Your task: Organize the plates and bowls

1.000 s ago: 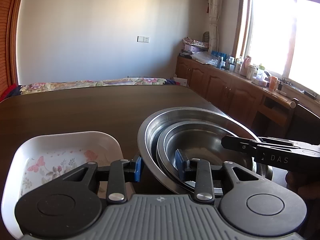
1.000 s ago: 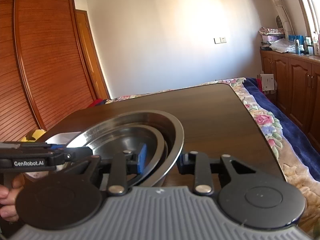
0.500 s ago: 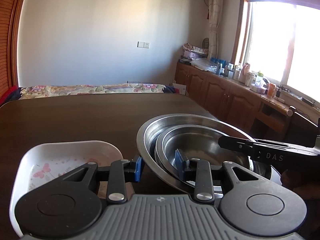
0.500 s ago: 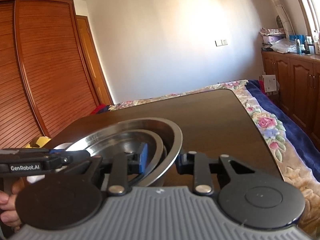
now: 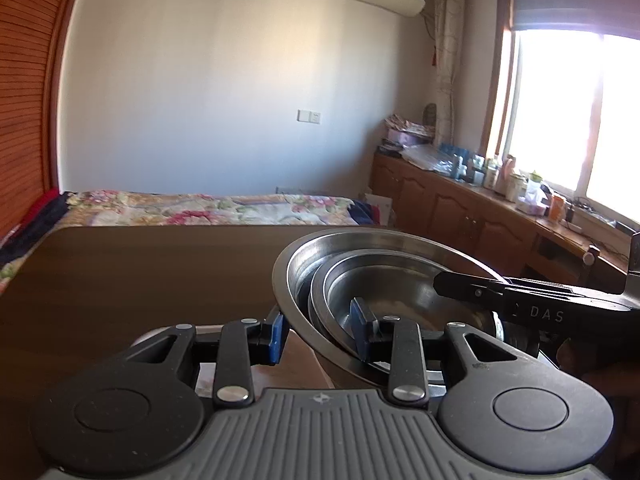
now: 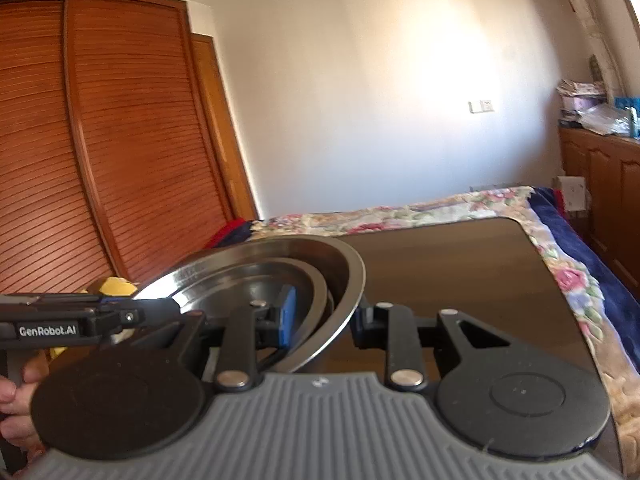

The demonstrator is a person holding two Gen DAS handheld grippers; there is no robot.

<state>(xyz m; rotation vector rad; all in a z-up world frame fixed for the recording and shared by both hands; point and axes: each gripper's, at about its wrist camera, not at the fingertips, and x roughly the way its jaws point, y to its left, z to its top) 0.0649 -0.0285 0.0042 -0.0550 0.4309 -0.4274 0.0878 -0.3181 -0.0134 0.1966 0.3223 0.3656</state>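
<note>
A stack of nested steel bowls (image 5: pixel 384 276) hangs tilted above the dark wooden table (image 5: pixel 120 272), carried between both grippers. My left gripper (image 5: pixel 318 332) is shut on the stack's near rim, with one blue pad outside the big bowl's wall and one inside. My right gripper (image 6: pixel 326 316) is shut on the opposite rim of the bowls (image 6: pixel 256 268), its blue pad inside and its black finger outside. Each gripper shows side-on in the other's view: the right gripper (image 5: pixel 444 282) and the left gripper (image 6: pixel 160 312). A white floral tray (image 5: pixel 204 378) is almost hidden under my left gripper.
A bed with a floral cover (image 5: pixel 200 208) lies beyond the table's far edge. Wooden cabinets (image 5: pixel 460 208) topped with bottles run under the window. A slatted wardrobe (image 6: pixel 80 140) stands at the left. A yellow object (image 6: pixel 116 286) sits behind the bowls. A hand (image 6: pixel 12 400) holds the left gripper.
Both grippers have risen with the bowl stack still clamped between them. The white tray has dropped almost out of the left wrist view, and more of the walls now shows.
</note>
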